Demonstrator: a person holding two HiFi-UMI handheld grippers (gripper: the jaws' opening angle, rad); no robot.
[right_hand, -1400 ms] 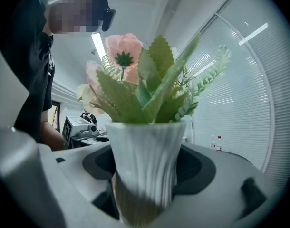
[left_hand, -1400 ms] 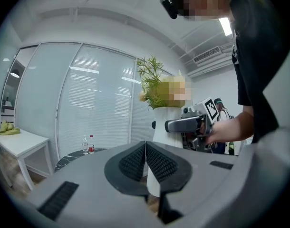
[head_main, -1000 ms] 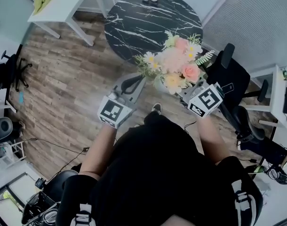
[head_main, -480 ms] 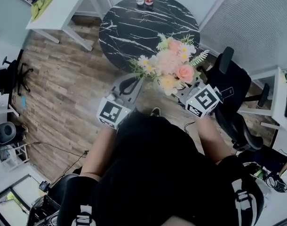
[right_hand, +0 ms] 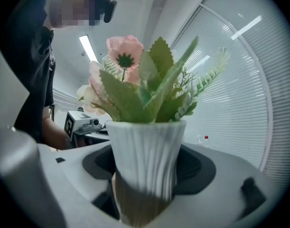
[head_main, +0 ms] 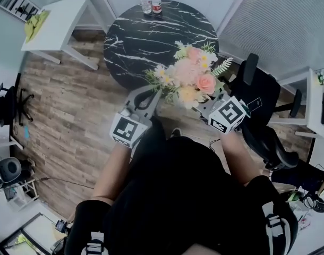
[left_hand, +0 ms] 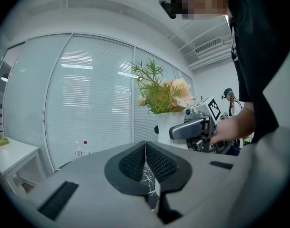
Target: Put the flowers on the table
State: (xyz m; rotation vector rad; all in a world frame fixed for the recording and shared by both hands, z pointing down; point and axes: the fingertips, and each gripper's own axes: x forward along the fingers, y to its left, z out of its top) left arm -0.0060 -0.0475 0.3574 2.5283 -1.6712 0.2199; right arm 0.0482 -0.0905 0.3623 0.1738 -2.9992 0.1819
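Note:
A bunch of pink, white and yellow flowers (head_main: 191,76) stands in a white ribbed vase (right_hand: 146,160). My right gripper (head_main: 204,104) is shut on the vase, its jaws pressed against both sides. It holds the bouquet in the air over the near rim of the round black marble table (head_main: 135,36). My left gripper (head_main: 147,97) is shut with nothing in it, its pads (left_hand: 157,163) touching. It hovers just left of the flowers, near the table's edge. From the left gripper view the vase (left_hand: 171,125) and the right gripper show ahead to the right.
Two small bottles (head_main: 151,1) stand at the table's far edge. A white side table (head_main: 58,25) is at the left over wood flooring. A black office chair (head_main: 263,102) stands to the right, beside a white desk (head_main: 313,105).
The person has stepped closer to the black table. Both grippers and the flowers now sit nearer its rim, with the hold on the vase unchanged.

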